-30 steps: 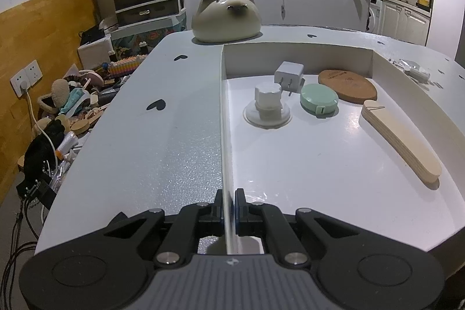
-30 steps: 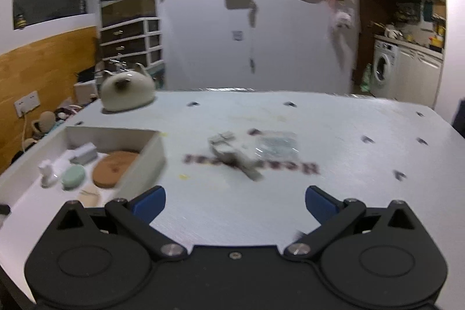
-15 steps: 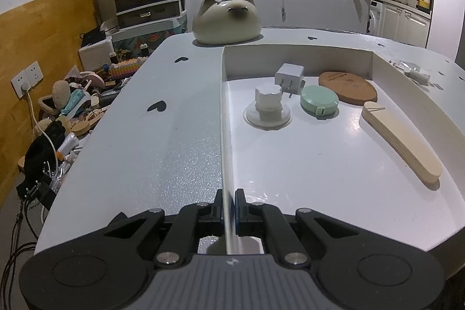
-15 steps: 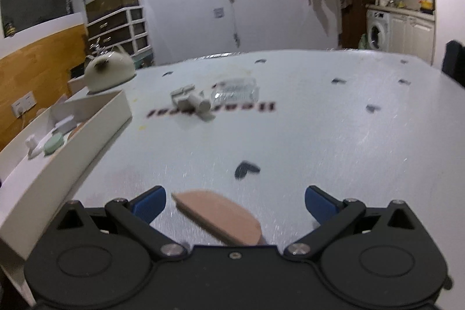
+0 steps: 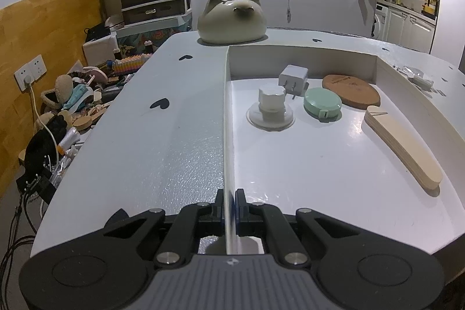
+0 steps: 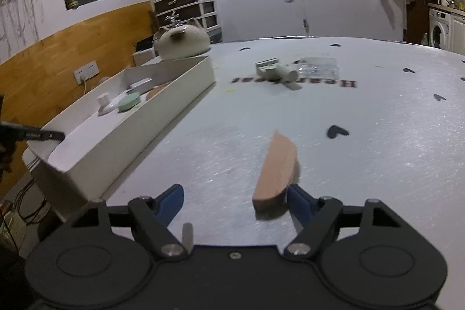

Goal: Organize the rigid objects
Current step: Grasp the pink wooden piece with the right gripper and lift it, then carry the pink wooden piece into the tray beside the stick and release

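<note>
Two claws, one white tray, five items already filed. Left claw (image 5: pixel 229 208): jaws pinched tight on the near wall of the white tray (image 5: pixel 319 164), apparently to steady it on the desk (image 5: pixel 174 121) while pieces are loaded. Tray contents, all lying flat and apart from one another: white suction knob (image 5: pixel 271 109), white plug adapter (image 5: pixel 293 77), mint round case (image 5: pixel 322 104), brown oval board (image 5: pixel 350 90), pale wooden strip (image 5: pixel 402 151) along the right side. Right claw (image 6: pixel 235 202): jaws closing, still partly apart, with a pinkish wooden piece (image 6: pixel 277 170) between them; the piece stands tilted on its edge against the right finger (image 6: pixel 302 204), the left finger clear of it, so no firm grip is judged yet. Piece location: on the desk, outside the tray, just right of the tray's long wall. Further off on the desk: a small white fitting (image 6: pixel 276 71) and a clear plastic packet (image 6: pixel 318 68), not yet filed. Cat-shaped ceramic pot (image 5: pixel 232 19) beyond the tray's far wall. Next step, by judgement: secure the piece across its thickness, then carry it into the tray's free near area.
</note>
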The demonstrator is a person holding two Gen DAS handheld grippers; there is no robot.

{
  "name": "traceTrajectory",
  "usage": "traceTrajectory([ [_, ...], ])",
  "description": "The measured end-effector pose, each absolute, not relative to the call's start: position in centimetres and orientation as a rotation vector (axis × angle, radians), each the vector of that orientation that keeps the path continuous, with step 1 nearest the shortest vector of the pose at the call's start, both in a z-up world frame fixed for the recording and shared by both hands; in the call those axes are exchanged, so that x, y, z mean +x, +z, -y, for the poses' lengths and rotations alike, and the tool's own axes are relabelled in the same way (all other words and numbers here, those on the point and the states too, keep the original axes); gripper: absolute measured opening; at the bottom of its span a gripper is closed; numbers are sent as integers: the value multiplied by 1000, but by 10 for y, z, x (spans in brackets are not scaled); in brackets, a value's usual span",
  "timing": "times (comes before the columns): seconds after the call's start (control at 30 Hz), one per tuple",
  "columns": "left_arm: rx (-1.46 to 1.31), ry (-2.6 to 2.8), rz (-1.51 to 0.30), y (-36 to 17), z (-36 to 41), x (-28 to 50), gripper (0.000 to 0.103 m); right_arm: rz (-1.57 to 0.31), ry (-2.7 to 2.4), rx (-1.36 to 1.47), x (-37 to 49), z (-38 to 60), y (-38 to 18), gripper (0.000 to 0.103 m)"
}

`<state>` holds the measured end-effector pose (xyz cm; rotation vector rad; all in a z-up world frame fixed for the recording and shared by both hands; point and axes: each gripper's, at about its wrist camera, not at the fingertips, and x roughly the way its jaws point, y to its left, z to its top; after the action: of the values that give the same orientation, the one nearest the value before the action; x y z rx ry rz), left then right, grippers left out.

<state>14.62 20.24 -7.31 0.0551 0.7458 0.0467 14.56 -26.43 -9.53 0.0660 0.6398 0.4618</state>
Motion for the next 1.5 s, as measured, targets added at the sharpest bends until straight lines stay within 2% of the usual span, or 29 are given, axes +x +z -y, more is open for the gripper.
traceTrajectory([
  [0.1,46,53,-738,-74,-203,145,4,-649,380,95,151,263,-94,72],
  [0.17,39,55,-734,-74,-203,145,4,-662,305,125,159,264,-93,61],
  [0.27,33,56,-731,-74,-203,145,4,-667,239,147,171,264,-92,49],
  [0.4,28,52,-727,-75,-205,144,4,-671,198,125,182,260,-94,43],
  [0.57,16,40,-719,-75,-207,143,4,-659,153,67,185,254,-95,27],
  [0.83,-4,47,-702,-77,-207,141,3,-657,164,73,190,239,-86,26],
  [1.2,-32,47,-692,-78,-210,139,3,-566,362,100,190,167,-37,26],
  [1.5,-53,37,-687,-78,-213,139,2,-648,527,106,209,84,-29,26],
])
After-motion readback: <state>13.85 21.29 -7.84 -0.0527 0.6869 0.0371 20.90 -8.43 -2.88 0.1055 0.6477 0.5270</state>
